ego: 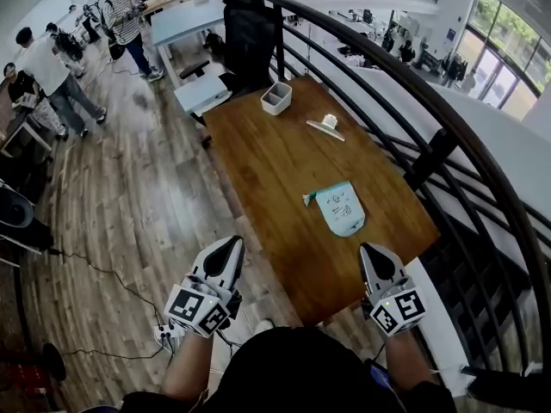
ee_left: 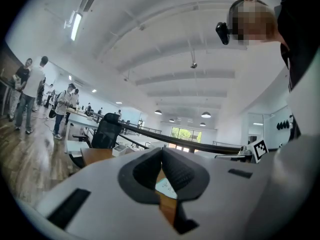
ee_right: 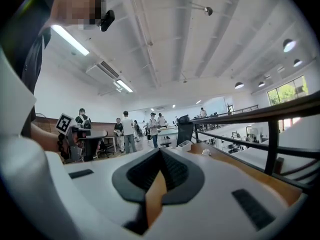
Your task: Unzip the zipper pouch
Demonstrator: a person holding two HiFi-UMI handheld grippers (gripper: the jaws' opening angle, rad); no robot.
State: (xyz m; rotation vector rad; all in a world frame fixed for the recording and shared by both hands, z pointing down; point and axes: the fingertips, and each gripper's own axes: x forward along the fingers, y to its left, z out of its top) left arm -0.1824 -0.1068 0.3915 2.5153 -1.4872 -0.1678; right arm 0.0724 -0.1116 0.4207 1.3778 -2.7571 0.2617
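Note:
The zipper pouch (ego: 340, 207), pale blue with a printed label, lies flat on the wooden table (ego: 267, 162), towards its right side. Both grippers hover at the table's near end, short of the pouch. My left gripper (ego: 232, 244) is over the table's near left edge, shut and holding nothing. My right gripper (ego: 369, 251) is near the front right corner, just below the pouch in the head view, also shut and holding nothing. In the left gripper view the jaws (ee_left: 161, 155) meet, and a sliver of the pouch (ee_left: 165, 186) shows below them. The right gripper view shows its pads (ee_right: 161, 159) pressed together.
A small white bin (ego: 276, 98) and a white object on a flat card (ego: 326, 125) sit at the table's far end. A black chair (ego: 250, 24) stands beyond. A dark railing (ego: 430, 157) runs along the right. Cables and a power strip (ego: 164, 334) lie on the floor; people stand far left.

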